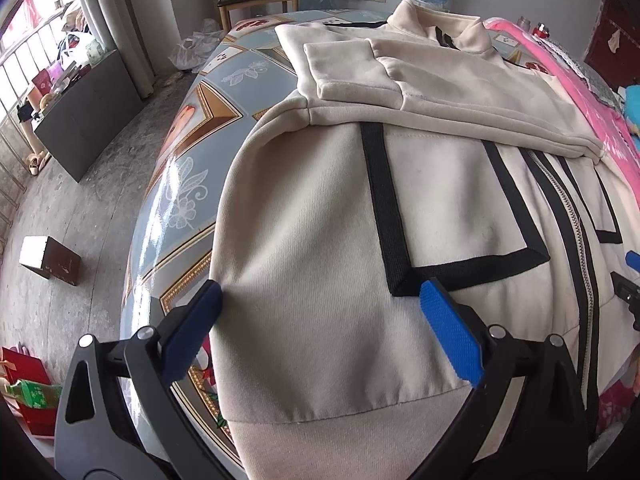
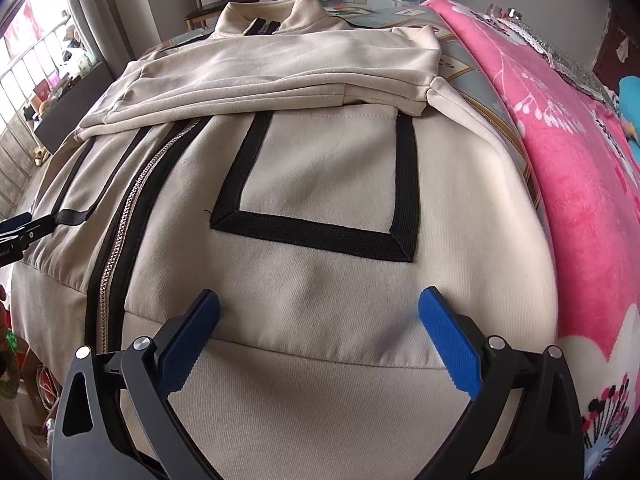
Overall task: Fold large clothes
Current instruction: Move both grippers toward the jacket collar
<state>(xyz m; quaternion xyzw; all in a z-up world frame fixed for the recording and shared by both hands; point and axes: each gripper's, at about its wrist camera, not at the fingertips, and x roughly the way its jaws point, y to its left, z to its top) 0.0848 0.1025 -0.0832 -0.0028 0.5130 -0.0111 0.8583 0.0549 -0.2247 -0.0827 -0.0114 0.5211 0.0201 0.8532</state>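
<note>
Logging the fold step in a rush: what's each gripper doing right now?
Left gripper: open, holding nothing, over the cream jacket near its hem.
Right gripper: open, holding nothing, above the hem beside the zipper.

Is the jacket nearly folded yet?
About halfway. Done: both sleeves lie folded across the jacket chest. In hand: the left tool and right tool are open over the hem, gripping nothing. Left: folding the bottom half up toward the collar.
</note>
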